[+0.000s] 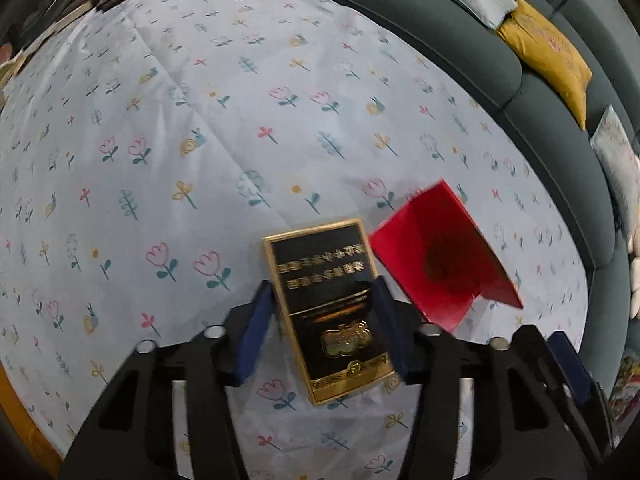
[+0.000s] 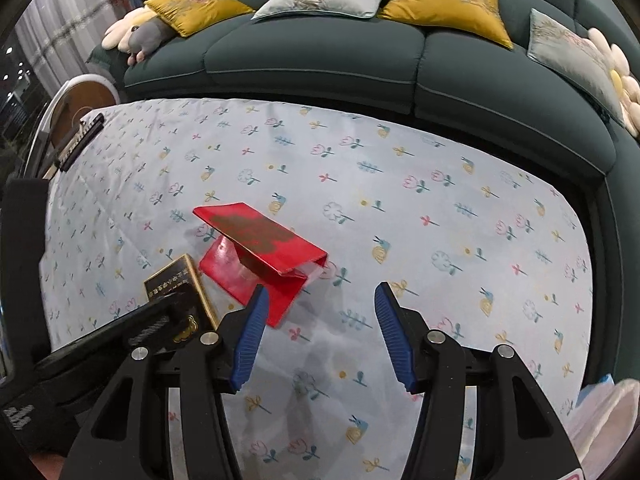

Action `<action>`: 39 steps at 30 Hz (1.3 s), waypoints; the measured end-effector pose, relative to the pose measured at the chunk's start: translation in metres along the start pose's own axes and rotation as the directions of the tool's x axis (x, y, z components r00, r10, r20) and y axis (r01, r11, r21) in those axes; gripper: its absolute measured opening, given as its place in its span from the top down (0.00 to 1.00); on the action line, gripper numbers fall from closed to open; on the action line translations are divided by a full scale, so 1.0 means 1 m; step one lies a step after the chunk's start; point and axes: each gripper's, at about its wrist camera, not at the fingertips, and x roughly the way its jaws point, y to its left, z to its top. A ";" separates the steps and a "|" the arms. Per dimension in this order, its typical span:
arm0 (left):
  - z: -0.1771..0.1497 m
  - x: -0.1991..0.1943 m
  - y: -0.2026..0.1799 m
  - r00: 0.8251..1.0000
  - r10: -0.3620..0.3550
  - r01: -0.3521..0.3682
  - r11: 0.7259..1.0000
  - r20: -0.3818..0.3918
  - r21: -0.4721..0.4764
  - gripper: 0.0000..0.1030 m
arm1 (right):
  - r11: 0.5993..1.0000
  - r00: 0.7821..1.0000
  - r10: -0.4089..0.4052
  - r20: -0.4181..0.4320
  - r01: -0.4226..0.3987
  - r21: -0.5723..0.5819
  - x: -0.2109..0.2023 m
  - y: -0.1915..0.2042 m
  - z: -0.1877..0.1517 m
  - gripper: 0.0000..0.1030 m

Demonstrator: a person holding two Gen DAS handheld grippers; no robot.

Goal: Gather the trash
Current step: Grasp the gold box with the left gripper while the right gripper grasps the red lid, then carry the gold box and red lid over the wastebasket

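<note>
A black and gold box (image 1: 332, 308) lies flat on the flowered tablecloth (image 1: 200, 120). My left gripper (image 1: 322, 294) straddles it, its blue pads on either side, open and not quite pressing it. A red folded card packet (image 1: 436, 256) lies just right of the box. In the right wrist view the red packet (image 2: 260, 248) stands half open, with the black and gold box (image 2: 176, 280) to its left under the left gripper (image 2: 160, 316). My right gripper (image 2: 320, 294) is open and empty, just in front and right of the red packet.
A dark green sofa (image 2: 320, 56) with yellow and grey cushions (image 2: 444, 0) curves round the table's far side. A remote control (image 2: 80, 142) lies at the table's far left edge. A round side table (image 2: 84, 96) stands beyond it. Plastic wrapping (image 2: 608, 408) shows at the lower right.
</note>
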 end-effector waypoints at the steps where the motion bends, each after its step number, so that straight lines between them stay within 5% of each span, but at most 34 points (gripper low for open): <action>1: 0.001 0.000 0.006 1.000 -0.016 0.016 1.000 -0.004 -0.010 0.60 | 1.000 1.000 0.003 0.000 -0.003 -0.008 0.002 0.003 0.002 0.48; 9: 0.002 -0.008 0.038 0.998 -0.061 0.061 0.997 0.002 -0.049 0.63 | 0.995 1.000 -0.007 -0.029 0.004 -0.103 0.033 0.026 0.019 0.53; 14: -0.005 -0.016 0.036 0.996 -0.090 0.091 0.994 0.023 -0.052 0.40 | 0.994 0.998 -0.010 -0.065 0.003 -0.107 0.045 0.024 0.021 0.96; 22: -0.009 -0.003 -0.001 1.000 0.000 0.000 1.000 0.017 -0.008 0.33 | 0.999 0.998 -0.028 -0.062 0.031 0.039 0.016 -0.015 -0.009 0.98; 27: -0.011 0.001 -0.021 0.995 0.076 -0.081 0.993 0.061 0.086 0.44 | 0.990 0.998 -0.028 -0.053 0.035 0.133 -0.004 -0.038 -0.031 0.98; 39: -0.063 -0.020 -0.044 0.999 0.028 -0.033 0.981 0.029 0.191 0.44 | 0.962 0.999 -0.022 -0.034 0.030 0.271 -0.049 -0.070 -0.083 0.98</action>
